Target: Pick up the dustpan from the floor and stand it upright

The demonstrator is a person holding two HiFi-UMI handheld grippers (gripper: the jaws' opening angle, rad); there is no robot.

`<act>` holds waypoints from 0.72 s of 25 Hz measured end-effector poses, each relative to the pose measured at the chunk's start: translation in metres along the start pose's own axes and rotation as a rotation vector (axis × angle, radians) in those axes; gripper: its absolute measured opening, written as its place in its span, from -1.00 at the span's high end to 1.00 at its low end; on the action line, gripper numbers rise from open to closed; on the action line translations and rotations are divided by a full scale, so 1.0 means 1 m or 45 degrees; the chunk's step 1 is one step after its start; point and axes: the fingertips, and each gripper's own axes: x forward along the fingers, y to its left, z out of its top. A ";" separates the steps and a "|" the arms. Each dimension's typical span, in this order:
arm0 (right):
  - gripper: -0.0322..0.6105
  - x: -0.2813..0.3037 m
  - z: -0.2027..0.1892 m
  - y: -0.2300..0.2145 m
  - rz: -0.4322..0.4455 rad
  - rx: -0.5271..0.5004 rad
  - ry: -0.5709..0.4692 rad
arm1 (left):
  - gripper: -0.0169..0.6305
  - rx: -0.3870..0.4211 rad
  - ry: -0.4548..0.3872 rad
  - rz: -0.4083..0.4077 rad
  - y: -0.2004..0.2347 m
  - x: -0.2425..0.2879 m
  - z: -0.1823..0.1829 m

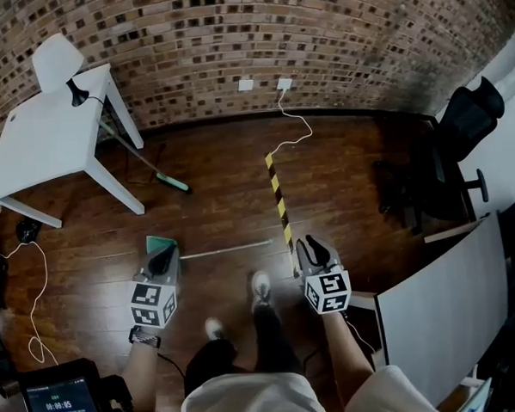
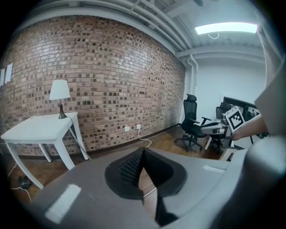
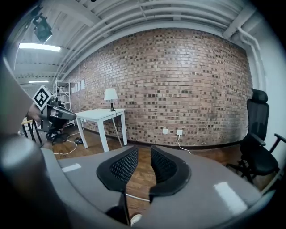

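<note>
The teal dustpan (image 1: 159,243) lies flat on the wood floor, its head half hidden behind my left gripper (image 1: 163,260). Its long pale handle (image 1: 230,248) runs right along the floor and shows as a thin line (image 3: 135,197) low between the right jaws. My left gripper (image 2: 142,152) hovers just above the pan's head, its pad tips touching, nothing held. My right gripper (image 1: 316,251) hangs right of the handle's end, beside the striped tape. Its pads (image 3: 144,150) stand apart with only floor between them.
A white table (image 1: 47,134) with a lamp (image 1: 56,61) stands far left, a green-headed broom (image 1: 174,184) leaning under it. Yellow-black tape (image 1: 279,204), a white cable (image 1: 292,130), a black office chair (image 1: 461,138), a white panel (image 1: 444,312). The person's shoes (image 1: 260,287) are between the grippers.
</note>
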 end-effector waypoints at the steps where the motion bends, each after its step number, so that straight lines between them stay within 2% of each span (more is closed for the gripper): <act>1: 0.60 0.007 -0.007 -0.006 0.006 0.002 0.007 | 0.96 0.003 0.004 -0.002 -0.001 0.016 -0.004; 4: 0.58 0.033 -0.031 -0.025 0.027 0.026 0.021 | 0.96 0.004 0.015 -0.017 -0.006 0.072 -0.021; 9: 0.56 0.093 -0.090 -0.054 0.023 0.071 0.024 | 0.96 0.031 0.044 -0.070 -0.023 0.177 -0.074; 18: 0.51 0.203 -0.243 -0.092 -0.067 0.140 0.020 | 0.96 0.065 0.087 -0.184 -0.040 0.332 -0.221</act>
